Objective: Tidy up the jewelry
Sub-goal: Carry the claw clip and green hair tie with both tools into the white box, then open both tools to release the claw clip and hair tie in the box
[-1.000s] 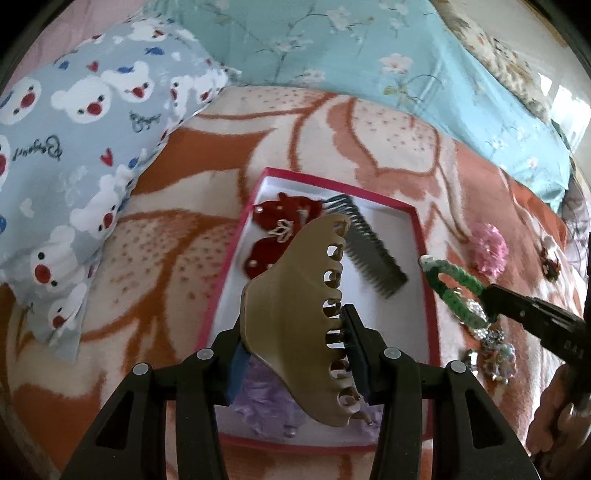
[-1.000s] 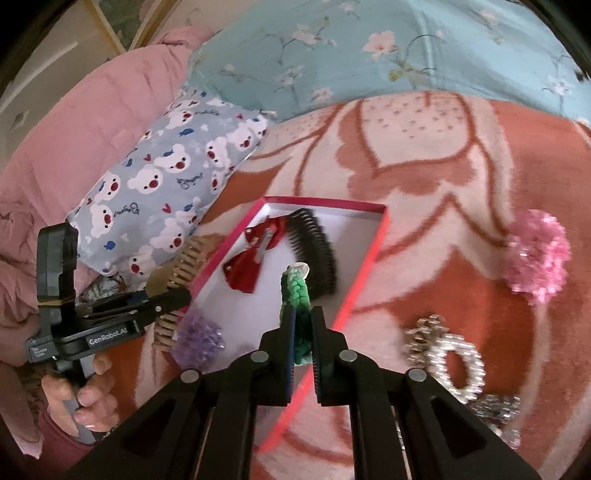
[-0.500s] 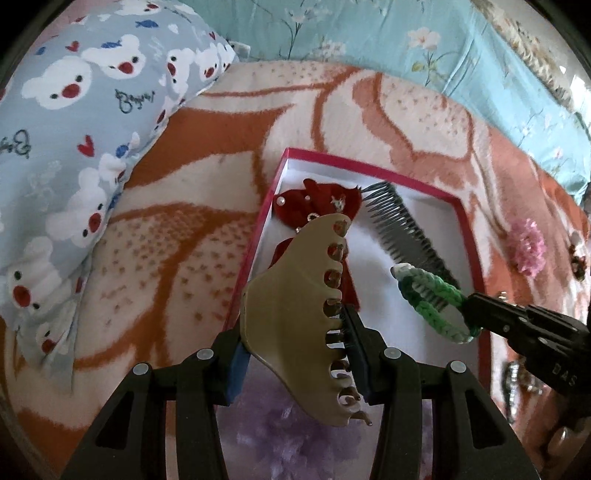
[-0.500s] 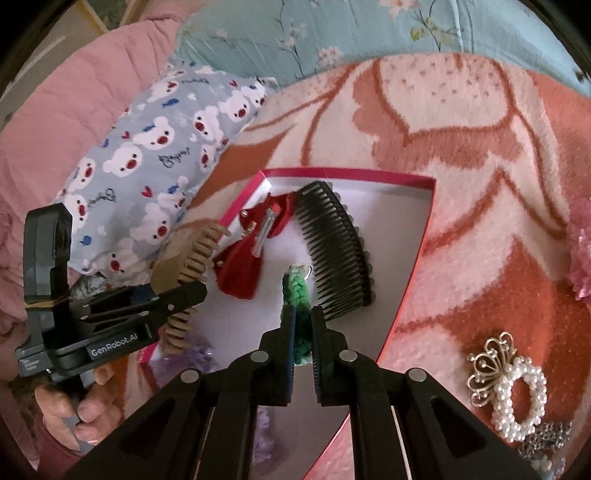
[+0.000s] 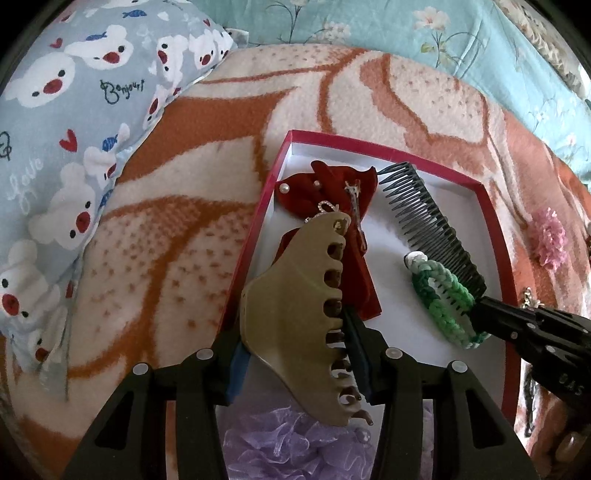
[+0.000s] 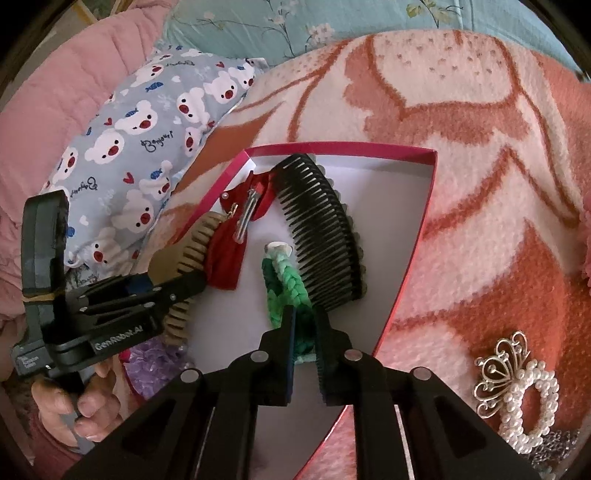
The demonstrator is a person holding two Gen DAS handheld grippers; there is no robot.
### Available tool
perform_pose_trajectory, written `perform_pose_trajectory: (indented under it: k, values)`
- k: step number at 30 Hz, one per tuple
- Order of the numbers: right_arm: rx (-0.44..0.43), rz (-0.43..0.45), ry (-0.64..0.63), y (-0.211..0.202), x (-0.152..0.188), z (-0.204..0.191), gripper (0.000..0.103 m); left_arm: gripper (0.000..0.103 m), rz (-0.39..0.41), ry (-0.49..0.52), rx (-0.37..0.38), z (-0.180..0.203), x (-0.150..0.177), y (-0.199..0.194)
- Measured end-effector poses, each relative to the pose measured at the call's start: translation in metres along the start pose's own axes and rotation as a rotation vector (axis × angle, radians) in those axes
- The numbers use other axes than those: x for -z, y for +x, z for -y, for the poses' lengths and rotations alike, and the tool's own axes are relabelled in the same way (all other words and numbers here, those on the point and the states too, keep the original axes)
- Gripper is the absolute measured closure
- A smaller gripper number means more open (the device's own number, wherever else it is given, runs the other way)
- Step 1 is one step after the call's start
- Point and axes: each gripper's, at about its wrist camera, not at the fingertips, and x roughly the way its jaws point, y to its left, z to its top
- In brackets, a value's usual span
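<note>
A red-rimmed box [image 5: 495,236] [image 6: 424,206] with a white floor lies on the blanket. In it are a red bow clip [image 5: 332,192] [image 6: 229,258], a black comb [image 5: 428,225] [image 6: 321,236] and a purple scrunchie [image 5: 291,446] [image 6: 147,362]. My left gripper [image 5: 295,354] is shut on a tan claw clip [image 5: 295,325] [image 6: 192,251] over the box's left side. My right gripper [image 6: 303,328] is shut on a green-and-white braided bracelet [image 6: 284,284] [image 5: 443,299], held low over the box floor beside the comb.
A pearl ring with a silver crown [image 6: 517,387] lies on the blanket right of the box, and a pink flower piece [image 5: 552,236] sits further right. A bear-print pillow [image 5: 66,129] [image 6: 140,140] is at the left, a teal floral pillow [image 5: 406,33] behind.
Both grippers have moved forward over the box. The right gripper has carried the bracelet from outside the box's right rim to above its floor, beside the comb.
</note>
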Motion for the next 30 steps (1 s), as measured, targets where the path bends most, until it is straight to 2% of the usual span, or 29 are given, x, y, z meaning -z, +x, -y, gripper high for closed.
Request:
perform_pose_trajectory:
  k: [4,6,9,12,18,30]
  values:
    - [-0.015,0.004,0.017,-0.002,-0.001,0.002,0.078,0.056,-0.01,-0.006,0.002,-0.001,0.0,0.0]
    - [-0.035,0.013,0.023,-0.006,-0.001,0.002,0.064,0.055,-0.012,-0.012,0.006,-0.001,0.0,-0.001]
    - [-0.041,0.031,0.029,-0.014,-0.002,0.0,0.057,0.052,-0.006,-0.008,0.0,-0.001,0.0,-0.005]
    - [-0.049,0.048,0.041,-0.025,-0.002,0.003,0.057,0.044,0.005,-0.003,-0.007,0.0,0.002,-0.013]
    - [-0.028,0.107,0.075,-0.062,0.001,0.023,0.057,0.043,0.038,-0.01,0.007,0.001,0.005,-0.036]
    - [0.11,0.162,0.188,-0.127,0.031,0.104,0.054,0.042,0.097,0.015,0.084,0.031,0.011,-0.083]
